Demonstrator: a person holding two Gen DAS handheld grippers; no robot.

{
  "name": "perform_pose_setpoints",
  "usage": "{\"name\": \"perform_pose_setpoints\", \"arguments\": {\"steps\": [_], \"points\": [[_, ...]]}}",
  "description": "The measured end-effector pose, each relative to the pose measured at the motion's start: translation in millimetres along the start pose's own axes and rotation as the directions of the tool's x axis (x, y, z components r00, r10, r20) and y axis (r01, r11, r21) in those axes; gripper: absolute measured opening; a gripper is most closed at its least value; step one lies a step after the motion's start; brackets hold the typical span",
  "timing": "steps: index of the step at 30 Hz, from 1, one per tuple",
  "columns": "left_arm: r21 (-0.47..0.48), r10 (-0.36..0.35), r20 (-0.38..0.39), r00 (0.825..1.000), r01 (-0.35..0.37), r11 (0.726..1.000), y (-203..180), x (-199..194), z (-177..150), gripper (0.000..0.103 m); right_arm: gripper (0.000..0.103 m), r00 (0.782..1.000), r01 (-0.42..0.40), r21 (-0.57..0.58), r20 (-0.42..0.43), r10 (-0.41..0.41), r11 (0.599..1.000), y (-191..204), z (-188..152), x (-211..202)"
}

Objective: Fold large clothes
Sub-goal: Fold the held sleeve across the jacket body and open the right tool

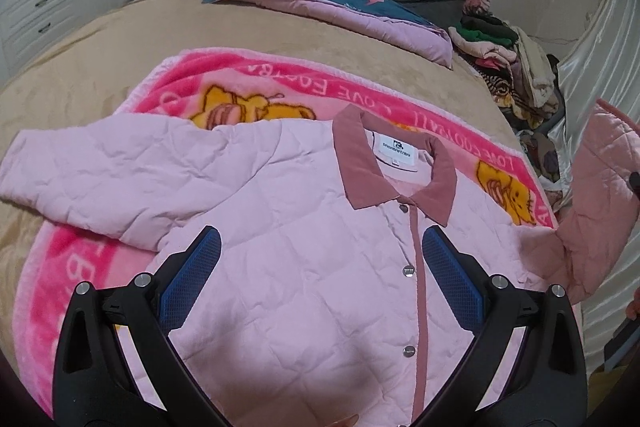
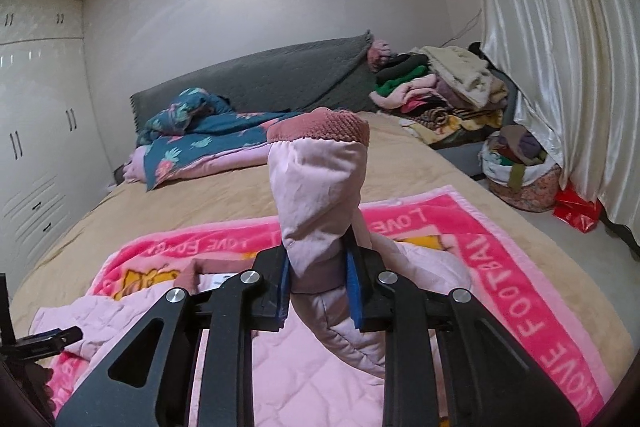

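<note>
Jacket sleeve (image 2: 320, 187) pinched in right hand-held gripper (image 2: 318, 291)

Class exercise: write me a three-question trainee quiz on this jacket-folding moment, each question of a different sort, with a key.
1. True or false: the left gripper is clamped on the collar of the pink jacket.
2. Multiple choice: what is the right gripper shut on? A) the pink blanket B) the jacket's sleeve C) the floral quilt
3. Fill in: the jacket lies front up with its snap buttons fastened, spread on the pink blanket, which lies on the ____ bedspread.

Key: 1 false, its jaws stand open above the jacket's front, holding nothing; 2 B, the sleeve stands raised with its cuff uppermost; 3 tan.
</note>
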State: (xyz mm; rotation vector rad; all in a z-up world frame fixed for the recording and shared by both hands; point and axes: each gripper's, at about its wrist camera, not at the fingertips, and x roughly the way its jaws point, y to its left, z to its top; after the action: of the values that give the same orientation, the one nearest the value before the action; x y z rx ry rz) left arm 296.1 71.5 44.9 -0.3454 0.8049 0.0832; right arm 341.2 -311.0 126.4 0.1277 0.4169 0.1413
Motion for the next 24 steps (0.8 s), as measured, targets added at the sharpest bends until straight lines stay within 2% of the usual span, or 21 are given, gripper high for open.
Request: {"name": "perform_pose_setpoints", "arguments": {"steps": [11,17,24], "points": [[-0.085,-0.061,-0.005,0.998,0.06,0.995,36,8,-4,0.095,0.021,0.997,-0.081,-0.052,-0.024,0.08,0.995,61,-10,20],[-0.073,-0.147,-0.01,0.989,0.146,0.987,41,13,-4,0.094,0.021,0.992,-0.124,-0.066,-0.032,0.122,0.99,96,-17,31],[-0.119,-0.218,0.004,0.976,0.217,0.969,54,12,2,0.094,0.021,0.982,-0.188,-0.087,-0.04,0.185,0.978,144,-31,46]]}}
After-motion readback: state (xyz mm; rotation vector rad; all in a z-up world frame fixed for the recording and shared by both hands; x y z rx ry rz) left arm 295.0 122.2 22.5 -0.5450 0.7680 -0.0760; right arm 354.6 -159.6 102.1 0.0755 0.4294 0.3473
